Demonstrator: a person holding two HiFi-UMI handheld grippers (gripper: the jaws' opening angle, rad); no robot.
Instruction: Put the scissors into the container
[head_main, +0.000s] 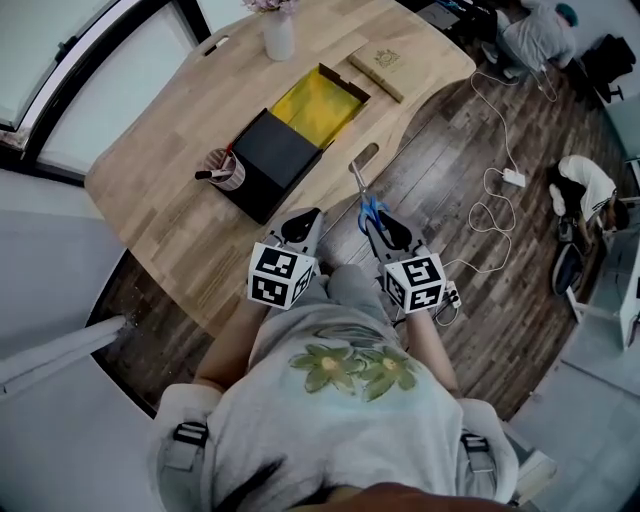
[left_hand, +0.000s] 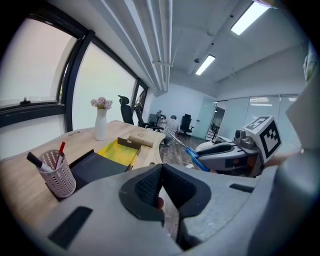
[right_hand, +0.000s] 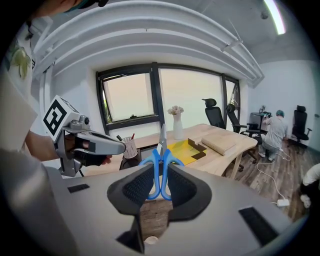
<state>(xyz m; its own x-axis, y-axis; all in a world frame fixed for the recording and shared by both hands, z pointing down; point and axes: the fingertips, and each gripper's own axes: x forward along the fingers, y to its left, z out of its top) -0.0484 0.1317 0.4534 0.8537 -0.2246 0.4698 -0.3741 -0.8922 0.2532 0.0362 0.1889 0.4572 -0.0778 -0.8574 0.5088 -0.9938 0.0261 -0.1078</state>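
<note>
Pale, matt wood with fine grain on the table (head_main: 150, 180); darker wood planks on the floor (head_main: 450, 150) to the right. Smooth blue plastic on the handles of the scissors (right_hand: 161, 152), bare grey metal on the blades. Matt grey plastic on the shells of the left gripper (left_hand: 162, 172) and right gripper (right_hand: 160, 167), with black, finely ribbed pads (right_hand: 138, 188) inside. Dark matt walls and a yellow lining with a slight sheen on the container (head_main: 315, 100). Perforated pale plastic on the pen cup (head_main: 228, 172). Smooth white finish on the vase (head_main: 279, 38), far on the table. Soft grey cloth with a printed flower on the shirt (head_main: 345, 400).
</note>
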